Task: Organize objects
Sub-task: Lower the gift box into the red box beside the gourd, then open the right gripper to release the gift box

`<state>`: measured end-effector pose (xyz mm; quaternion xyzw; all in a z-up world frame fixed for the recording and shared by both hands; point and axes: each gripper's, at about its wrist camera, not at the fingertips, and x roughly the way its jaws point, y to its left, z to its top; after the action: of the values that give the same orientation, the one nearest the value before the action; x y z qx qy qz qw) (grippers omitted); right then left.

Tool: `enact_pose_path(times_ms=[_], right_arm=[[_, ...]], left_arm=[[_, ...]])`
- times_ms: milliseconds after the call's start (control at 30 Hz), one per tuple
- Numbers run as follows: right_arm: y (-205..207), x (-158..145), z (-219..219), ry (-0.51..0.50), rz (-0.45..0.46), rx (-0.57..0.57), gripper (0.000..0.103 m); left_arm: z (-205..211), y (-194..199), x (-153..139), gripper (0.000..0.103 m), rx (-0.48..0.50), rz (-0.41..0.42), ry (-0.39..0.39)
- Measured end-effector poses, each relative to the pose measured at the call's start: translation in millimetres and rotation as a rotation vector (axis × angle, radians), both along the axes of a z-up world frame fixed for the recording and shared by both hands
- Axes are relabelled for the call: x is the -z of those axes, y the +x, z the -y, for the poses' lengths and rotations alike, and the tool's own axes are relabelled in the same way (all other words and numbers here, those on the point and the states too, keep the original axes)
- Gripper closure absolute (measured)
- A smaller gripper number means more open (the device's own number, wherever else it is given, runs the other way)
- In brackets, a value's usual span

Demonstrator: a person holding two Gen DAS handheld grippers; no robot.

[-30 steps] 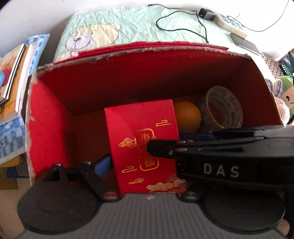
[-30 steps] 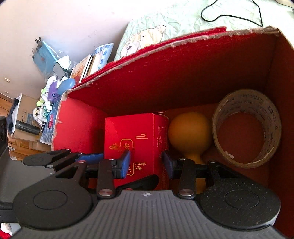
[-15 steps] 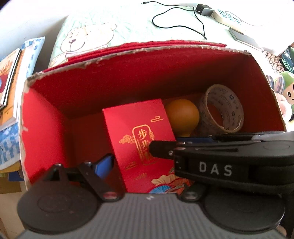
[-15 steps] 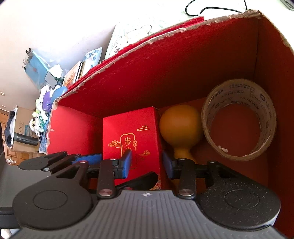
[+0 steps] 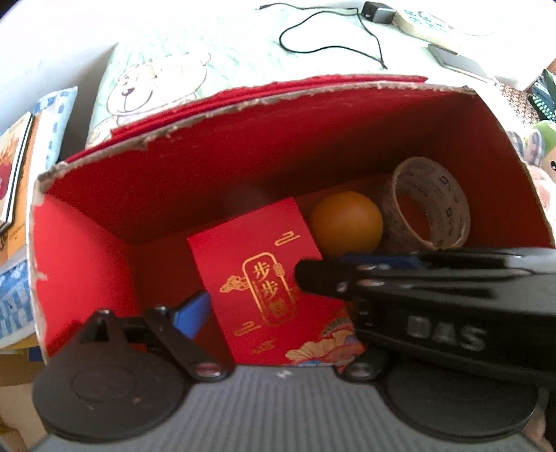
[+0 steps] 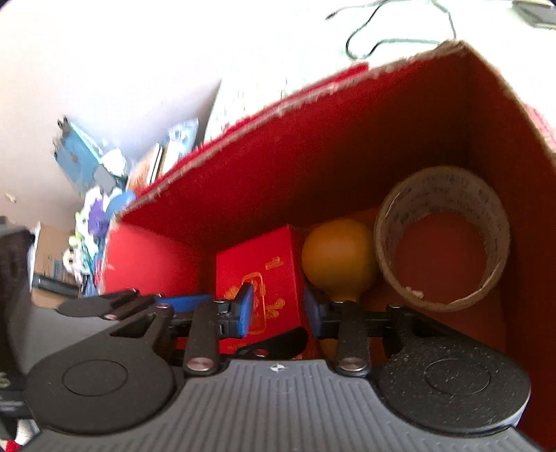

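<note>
A small red gift box [image 5: 264, 288] with gold characters stands inside a big red carton [image 5: 243, 146], next to an orange rubber bulb [image 5: 345, 226] and a roll of tape [image 5: 427, 205]. My left gripper [image 5: 278, 313] is open, its fingers either side of the gift box; only its left blue pad [image 5: 191, 313] shows, the right one is hidden behind the right gripper's body. My right gripper [image 6: 276, 309] is open above the gift box [image 6: 267, 264], pads apart and not touching it. The bulb [image 6: 338, 264] and tape [image 6: 441, 236] lie to its right.
The carton sits on a pale bear-print quilt [image 5: 166, 69]. A black cable [image 5: 330, 38], a charger and a remote [image 5: 420, 21] lie beyond it. Books [image 5: 17, 174] are stacked at the left, plush toys [image 5: 542, 146] at the right. The carton's walls [image 6: 347, 146] enclose both grippers closely.
Both grippers have drawn back and up from the carton, so the gift box, bulb and tape look smaller and lower. The gift box stays in the carton, unheld.
</note>
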<state>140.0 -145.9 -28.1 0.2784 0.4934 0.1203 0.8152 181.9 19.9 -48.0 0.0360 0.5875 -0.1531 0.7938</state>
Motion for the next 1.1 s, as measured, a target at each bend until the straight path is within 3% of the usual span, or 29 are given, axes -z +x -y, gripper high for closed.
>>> enact_pose_path(times_ms=[200, 333, 633, 800, 1100], right_arm=[[-2.7, -1.4, 5.3, 0.004, 0.045, 0.045, 0.070], [-9.1, -4.3, 10.6, 0.068, 0.102, 0.080, 0.071], [-7.9, -4.2, 12.0, 0.078, 0.090, 0.093, 0.072], [-9.6, -5.4, 14.8, 0.076, 0.086, 0.094, 0.073], [-21.3, -22.6, -0.8, -0.133, 0.167, 0.079, 0.073]], left_arm=[[1.3, -0.3, -0.6, 0.013, 0.010, 0.019, -0.002], [2.7, -4.1, -1.7, 0.017, 0.032, 0.052, -0.016], [-6.0, -7.7, -6.3, 0.018, -0.009, 0.088, -0.019], [-2.4, -15.6, -22.2, 0.019, -0.002, 0.162, 0.020], [0.5, -29.4, -35.4, 0.019, -0.052, 0.223, 0.079]])
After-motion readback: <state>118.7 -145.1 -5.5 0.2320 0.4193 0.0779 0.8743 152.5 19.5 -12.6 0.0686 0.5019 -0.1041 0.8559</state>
